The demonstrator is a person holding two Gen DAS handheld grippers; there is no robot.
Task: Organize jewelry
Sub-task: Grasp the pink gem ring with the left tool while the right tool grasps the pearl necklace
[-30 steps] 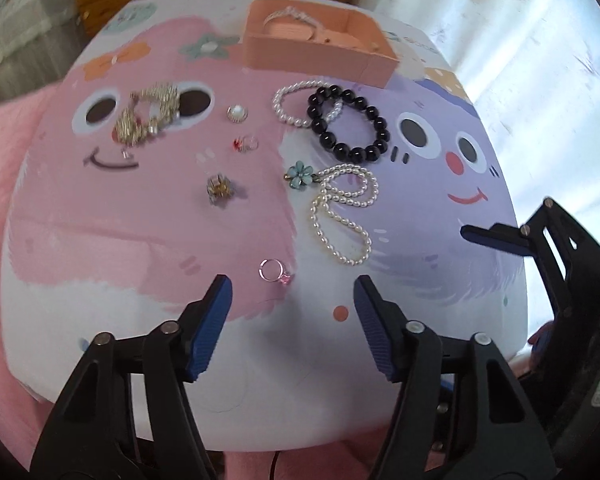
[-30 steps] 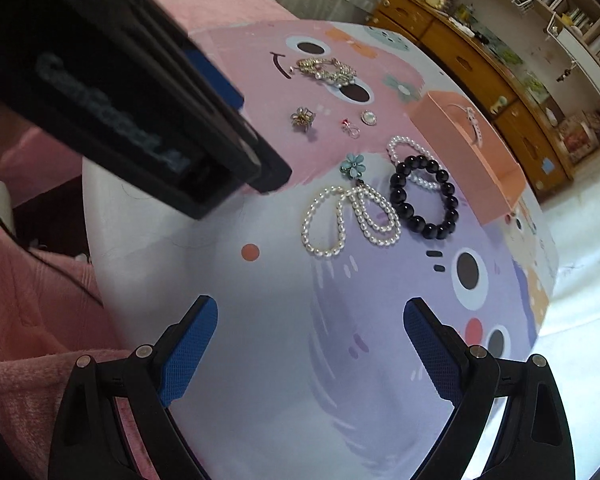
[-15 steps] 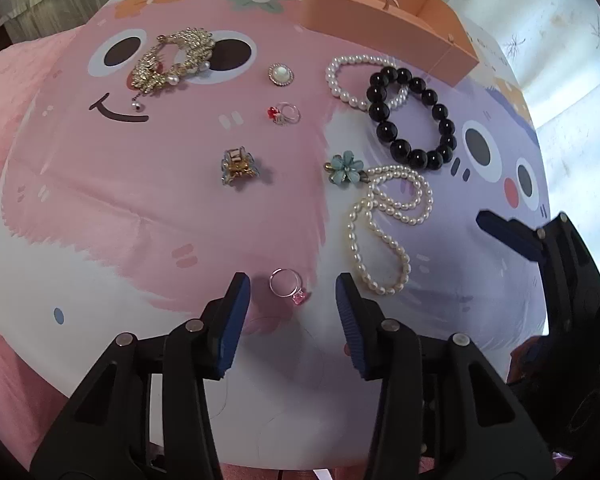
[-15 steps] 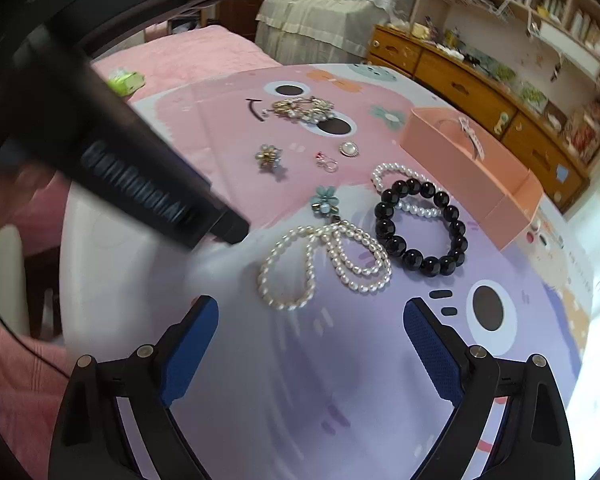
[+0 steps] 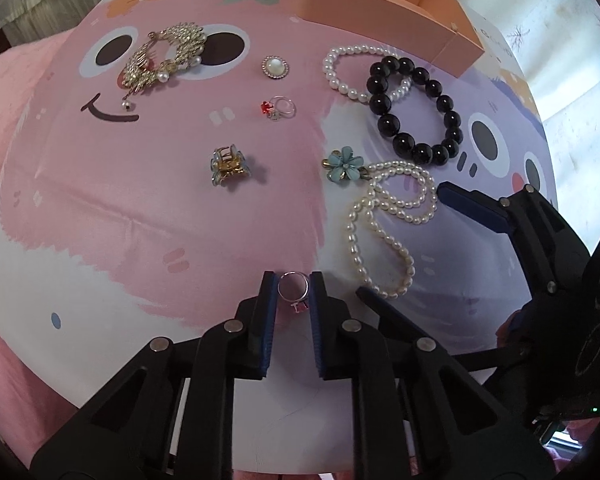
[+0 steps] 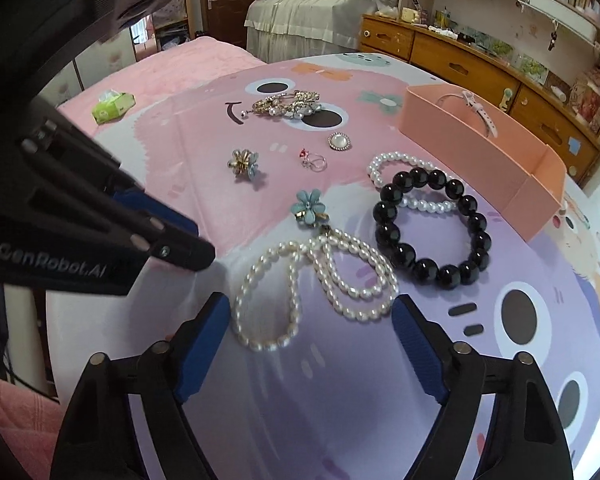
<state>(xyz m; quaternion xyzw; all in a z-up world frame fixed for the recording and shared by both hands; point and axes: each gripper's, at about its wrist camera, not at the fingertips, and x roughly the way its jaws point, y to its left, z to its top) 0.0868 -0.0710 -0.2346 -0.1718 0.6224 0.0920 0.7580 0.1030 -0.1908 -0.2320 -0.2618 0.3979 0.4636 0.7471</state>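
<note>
silver pink-stone ring point(image 5: 294, 291) lies flat, seemingly pinched between blue pads point(image 5: 269, 312).

Daylight is soft and even in both views, brightest at the right edge of the left wrist view, where the background washes out pale. The black bead bracelet point(image 6: 432, 226) carries small white glints (little window reflections). Shadows under the pieces are short and faint. Fisheye bends the counter point(image 5: 100, 240) into a dome; corners vignette black. Focus is crisp centrally, softer toward the rim.

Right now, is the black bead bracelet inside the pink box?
No, the black bead bracelet lies on the table mat, overlapping a white pearl bracelet, outside the pink box.
</note>
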